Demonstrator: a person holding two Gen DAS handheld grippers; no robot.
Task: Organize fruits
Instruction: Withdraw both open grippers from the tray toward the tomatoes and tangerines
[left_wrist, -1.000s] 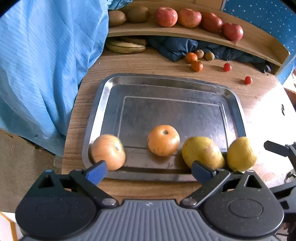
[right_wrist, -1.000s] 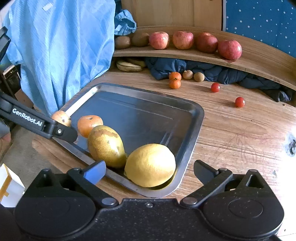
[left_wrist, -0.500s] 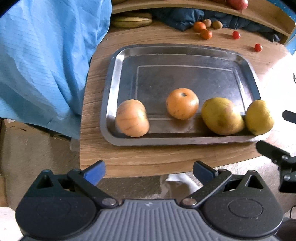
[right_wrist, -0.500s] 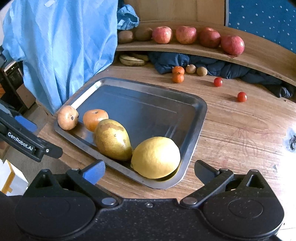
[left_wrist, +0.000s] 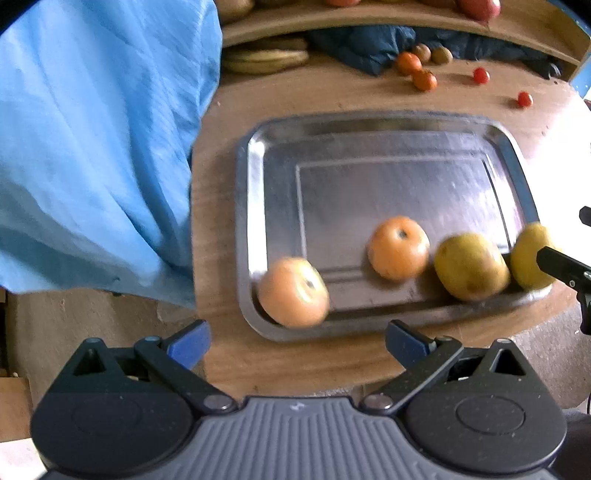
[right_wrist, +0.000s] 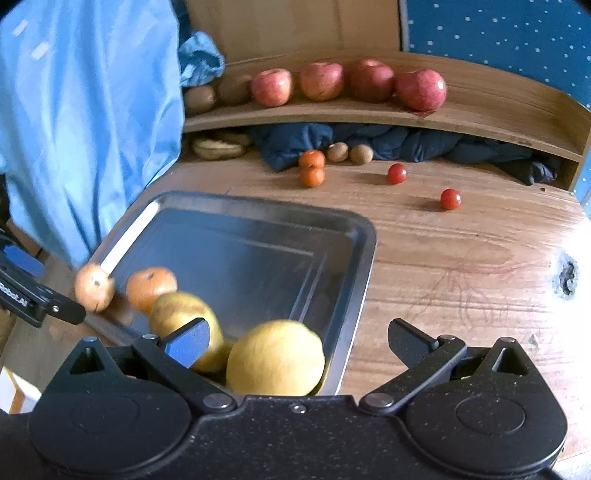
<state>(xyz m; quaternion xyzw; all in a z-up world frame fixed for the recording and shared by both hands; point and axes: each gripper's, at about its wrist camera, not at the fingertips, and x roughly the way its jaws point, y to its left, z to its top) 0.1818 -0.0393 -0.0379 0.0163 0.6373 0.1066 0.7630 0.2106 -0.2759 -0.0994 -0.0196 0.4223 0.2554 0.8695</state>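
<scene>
Plainly the lemon (right_wrist: 275, 356) at the tray's (right_wrist: 364, 258) near right corner lies straight ahead of the right gripper (right_wrist: 297, 338), whose fingers stand apart and empty.

Left gripper (left_wrist: 297, 339): grey ribbed body, black linkage arms, blue finger pads, silver pivot screws; right gripper (right_wrist: 297, 339): black speckled body, same fittings
</scene>
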